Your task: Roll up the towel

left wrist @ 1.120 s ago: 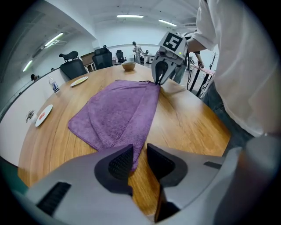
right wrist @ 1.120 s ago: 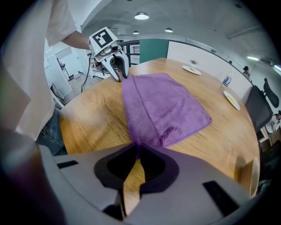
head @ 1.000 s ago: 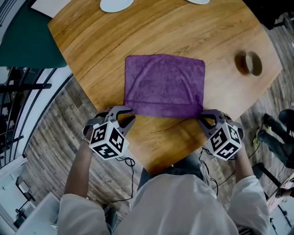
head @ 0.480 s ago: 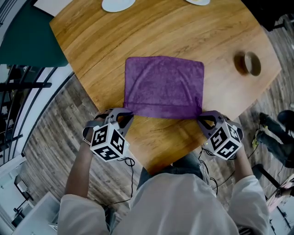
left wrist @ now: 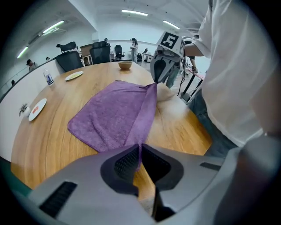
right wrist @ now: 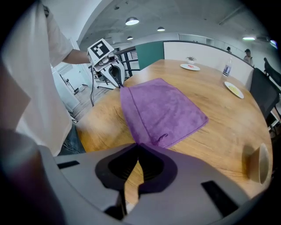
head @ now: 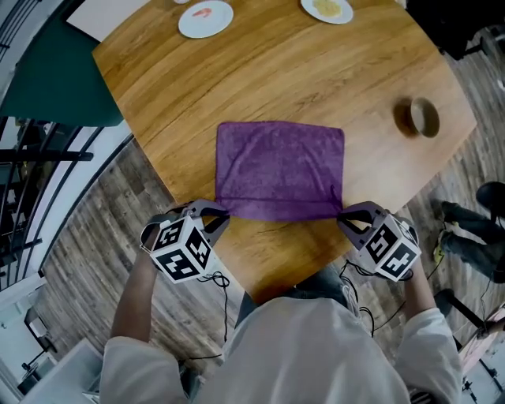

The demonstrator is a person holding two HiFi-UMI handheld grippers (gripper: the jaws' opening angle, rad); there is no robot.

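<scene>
1. Your left gripper is clenched on the towel's near corner, at the towel's 7 o'clock in the head view. The left gripper view shows purple cloth pinched between the pads.
2. Your right gripper is clamped on the other near corner, at the towel's 5 o'clock. The right gripper view shows the cloth nipped at the jaw tips.
3. The towel is spread flat and unrolled in the middle of the wooden table. Its near edge is stretched between your two grippers and looks slightly raised off the wood. The rest lies flat toward 12 o'clock.
4. Both grippers point steeply down at the table's near edge, at 6 o'clock, just in front of your body.
5. A brown ring-shaped object sits at the towel's 2 o'clock, well apart from it.
6. Two small plates sit far off: a white plate at 11 o'clock and a second plate at 1 o'clock.
</scene>
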